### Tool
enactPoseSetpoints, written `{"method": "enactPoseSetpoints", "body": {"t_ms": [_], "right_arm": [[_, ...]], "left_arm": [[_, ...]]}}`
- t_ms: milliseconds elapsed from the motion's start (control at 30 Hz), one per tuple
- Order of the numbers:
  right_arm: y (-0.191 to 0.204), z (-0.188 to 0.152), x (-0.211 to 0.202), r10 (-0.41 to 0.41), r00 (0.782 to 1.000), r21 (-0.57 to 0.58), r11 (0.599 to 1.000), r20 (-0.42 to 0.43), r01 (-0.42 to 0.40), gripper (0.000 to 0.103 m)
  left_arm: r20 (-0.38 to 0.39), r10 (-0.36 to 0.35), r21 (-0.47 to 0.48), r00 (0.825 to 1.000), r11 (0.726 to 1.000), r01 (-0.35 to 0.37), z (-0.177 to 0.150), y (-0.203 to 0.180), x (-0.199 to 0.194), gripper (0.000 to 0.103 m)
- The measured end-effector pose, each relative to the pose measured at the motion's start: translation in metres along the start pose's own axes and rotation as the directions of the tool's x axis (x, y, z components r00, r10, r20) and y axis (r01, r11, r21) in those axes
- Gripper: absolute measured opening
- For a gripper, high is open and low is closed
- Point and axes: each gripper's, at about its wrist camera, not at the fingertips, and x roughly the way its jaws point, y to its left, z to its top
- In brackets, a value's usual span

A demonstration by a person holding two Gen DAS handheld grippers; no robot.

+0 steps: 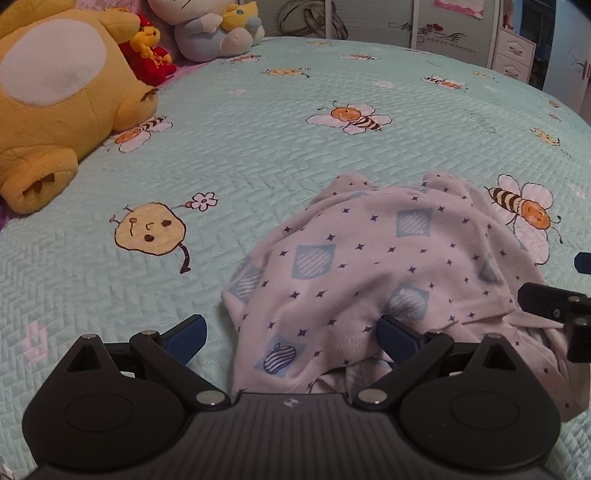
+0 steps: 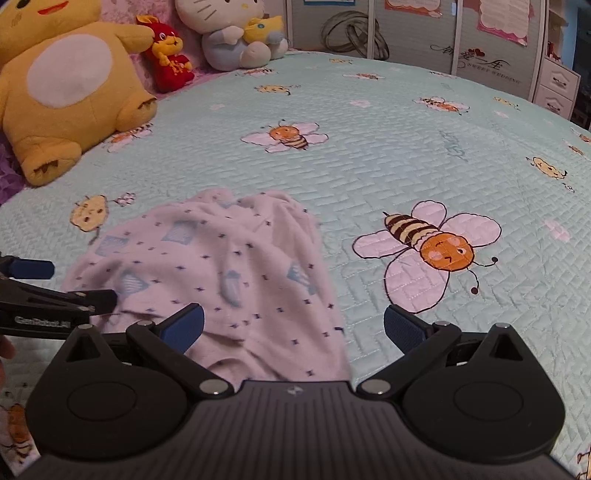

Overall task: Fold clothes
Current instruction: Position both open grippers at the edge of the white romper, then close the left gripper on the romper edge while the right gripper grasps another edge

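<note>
**Watch for a one-layer pinch**

The garment (image 1: 380, 266) lies crumpled on the bed (image 1: 295, 155), layers bunched. Close on the wrong fold and you'll likely drag the heap, not spread it. Your left gripper (image 1: 291, 334) has its jaws wide open, straddling the near hem, gripping nothing. Your right gripper (image 2: 293, 328) gapes equally wide over the cloth's near edge, empty.

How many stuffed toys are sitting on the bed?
3, all at the bed's far left: big yellow plush, small red plush beside it, white cat plush further right. More may sit out of view.
</note>
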Motion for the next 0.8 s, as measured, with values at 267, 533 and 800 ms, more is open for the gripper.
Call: {"method": "enactPoseSetpoints", "body": {"t_ms": [267,533,800], "right_arm": [[-0.006,0.001,0.028,0.037,0.998,0.033,0.999,-0.053,-0.036,0.097],[0.006,-0.005,0.03,0.092,0.993,0.013,0.996,-0.077,-0.091,0.027],[0.011,-0.008,-0.013,0.125,0.99,-0.011,0.992,0.057,-0.125,0.012]], "left_arm": [[0.009,0.005,0.03,1.0,1.0,-0.005,-0.001,-0.01,0.005,0.094],[0.003,-0.041,0.067,0.999,0.997,0.041,-0.003,-0.024,0.004,0.044],[0.03,-0.072,0.077,0.997,0.995,0.07,-0.01,-0.028,-0.013,0.014]]}}
